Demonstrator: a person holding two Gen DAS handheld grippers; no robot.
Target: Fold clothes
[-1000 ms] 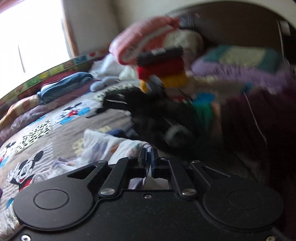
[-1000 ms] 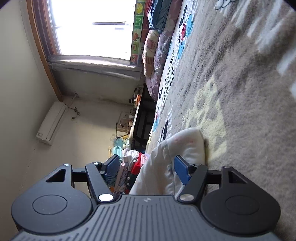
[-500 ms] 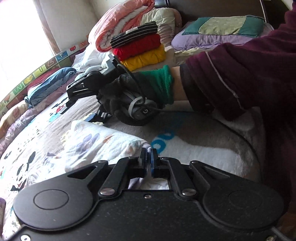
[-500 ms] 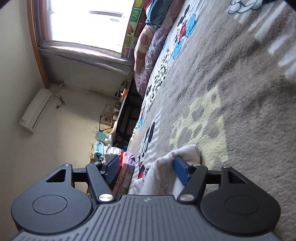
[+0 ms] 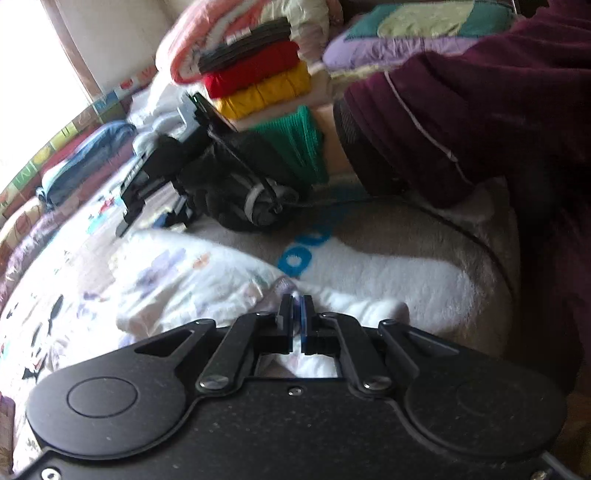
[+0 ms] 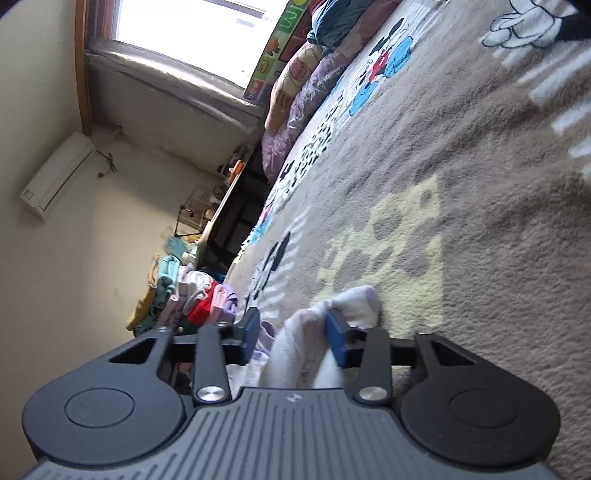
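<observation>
Garment [image 5: 192,280] pinched between left fingers [image 5: 286,314]; loose between closing right fingers [image 6: 336,334].

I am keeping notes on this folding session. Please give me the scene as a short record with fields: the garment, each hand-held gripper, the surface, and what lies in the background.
garment: white printed cloth, crumpled on the bed
left hand-held gripper: shut on an edge of the cloth
right hand-held gripper: jaws just been closing; cloth between them, one pad apart from it
surface: grey cartoon blanket
background: folded stack of striped, red, yellow clothes; pillow
</observation>
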